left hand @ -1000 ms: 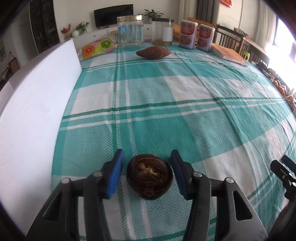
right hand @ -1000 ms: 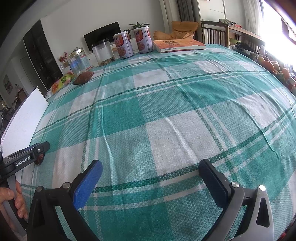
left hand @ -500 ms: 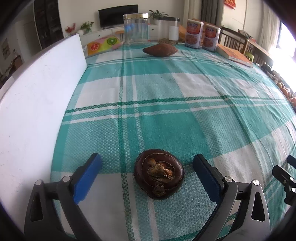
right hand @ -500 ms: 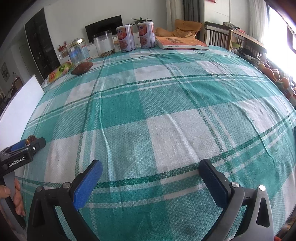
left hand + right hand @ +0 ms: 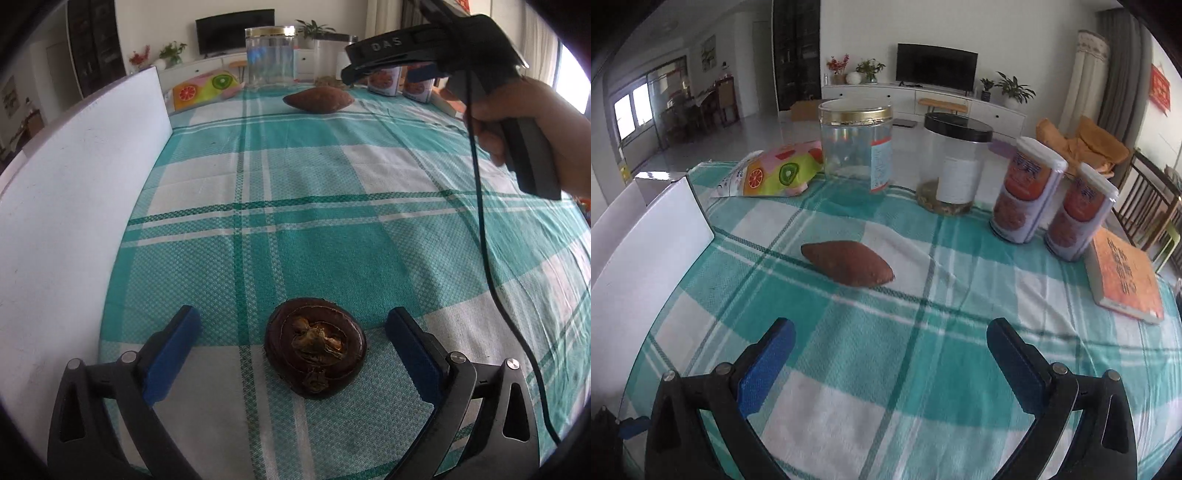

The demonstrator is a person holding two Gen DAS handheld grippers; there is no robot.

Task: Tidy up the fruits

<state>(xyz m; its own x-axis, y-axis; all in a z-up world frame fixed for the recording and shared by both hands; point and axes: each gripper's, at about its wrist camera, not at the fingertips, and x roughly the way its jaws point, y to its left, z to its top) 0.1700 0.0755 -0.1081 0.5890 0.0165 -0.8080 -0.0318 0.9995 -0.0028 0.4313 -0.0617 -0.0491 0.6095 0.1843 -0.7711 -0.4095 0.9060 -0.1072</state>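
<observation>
By the tall white board (image 5: 74, 206), the left gripper (image 5: 291, 336) has its fingers spread wide around the dark brown, round, flattish fruit (image 5: 315, 352) on the teal plaid counter (image 5: 332, 240), touching neither side. Farther right, the right gripper (image 5: 890, 350), fingers also wide and empty, faces the reddish-brown sweet potato (image 5: 848, 261). I'd lower it level, straddling the middle crosswise, before squeezing.

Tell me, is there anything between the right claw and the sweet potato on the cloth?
Nothing visible. Only bare checked tablecloth lies between the open right claw and the sweet potato. The jars and cans stand behind it.
</observation>
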